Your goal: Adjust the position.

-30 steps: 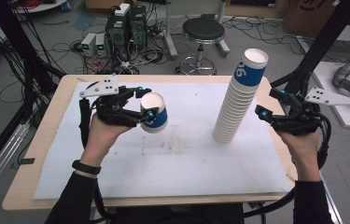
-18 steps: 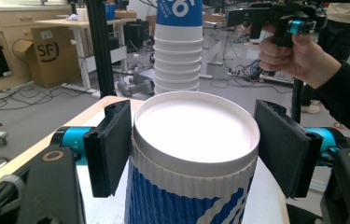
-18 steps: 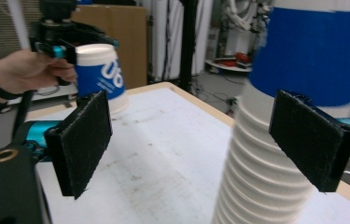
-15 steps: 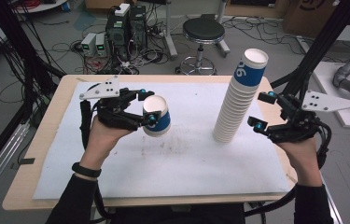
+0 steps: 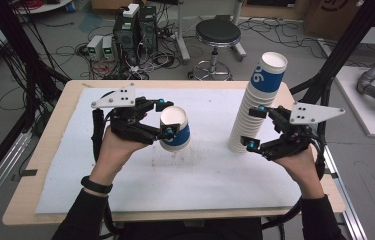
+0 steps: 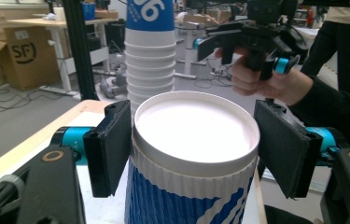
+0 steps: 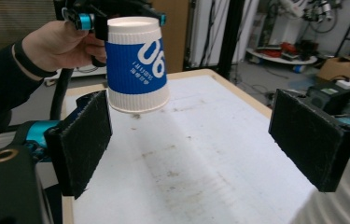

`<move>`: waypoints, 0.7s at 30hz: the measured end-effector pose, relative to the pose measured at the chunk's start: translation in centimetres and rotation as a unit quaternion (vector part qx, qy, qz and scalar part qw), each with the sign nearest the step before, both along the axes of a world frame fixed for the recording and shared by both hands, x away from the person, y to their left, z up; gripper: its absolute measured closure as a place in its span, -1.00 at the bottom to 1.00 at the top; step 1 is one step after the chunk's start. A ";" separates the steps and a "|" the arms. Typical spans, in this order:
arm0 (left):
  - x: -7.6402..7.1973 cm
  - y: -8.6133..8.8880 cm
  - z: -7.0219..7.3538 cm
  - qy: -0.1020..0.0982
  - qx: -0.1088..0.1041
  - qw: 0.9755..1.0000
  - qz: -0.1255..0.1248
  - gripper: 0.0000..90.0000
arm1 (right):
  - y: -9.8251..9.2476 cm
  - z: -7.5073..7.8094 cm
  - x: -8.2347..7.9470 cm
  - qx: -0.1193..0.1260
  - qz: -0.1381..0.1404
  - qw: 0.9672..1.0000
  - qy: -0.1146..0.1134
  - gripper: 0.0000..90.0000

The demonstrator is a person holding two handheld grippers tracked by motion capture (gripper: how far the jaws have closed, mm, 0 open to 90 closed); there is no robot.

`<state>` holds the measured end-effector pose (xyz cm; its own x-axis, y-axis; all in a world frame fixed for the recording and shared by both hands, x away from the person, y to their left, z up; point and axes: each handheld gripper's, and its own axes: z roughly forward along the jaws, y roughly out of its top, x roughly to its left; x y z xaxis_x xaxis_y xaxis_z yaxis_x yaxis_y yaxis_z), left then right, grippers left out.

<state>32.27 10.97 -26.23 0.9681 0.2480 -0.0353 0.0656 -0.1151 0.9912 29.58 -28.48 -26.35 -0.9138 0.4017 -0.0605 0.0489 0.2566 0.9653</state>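
The left claw is gripping a blue-and-white paper cup near its rim, jaws flanking it. Beyond it, a stack of cups is standing, with the right claw hovering beside it.

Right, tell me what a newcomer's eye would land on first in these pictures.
First, the tall stack of paper cups standing right of centre on the white mat, its top cup blue. Next, the single blue-and-white cup held clear of the mat, upright, by the left tool, whose jaws flank it just below the rim. The right tool sits open beside the stack's lower half.
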 end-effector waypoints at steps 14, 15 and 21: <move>-0.9 -2.2 -0.3 0.005 0.008 1.000 -0.026 -0.34 | 5.3 -2.8 0.9 -0.042 0.053 0.997 0.025 -0.70; -0.9 -2.2 -0.3 0.005 0.010 1.000 -0.026 -0.33 | 5.6 -3.0 0.9 -0.044 0.056 0.997 0.028 -0.70; -0.9 -2.5 -0.3 0.004 0.009 1.000 -0.026 -0.33 | 7.3 -4.2 0.9 -0.056 0.067 0.996 0.034 -0.70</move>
<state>31.34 8.50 -26.57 0.9796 0.1971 -0.0388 0.0665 -0.1362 0.9884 30.52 -21.14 -30.58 -0.9624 0.2694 -0.0350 0.0704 0.3717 0.9257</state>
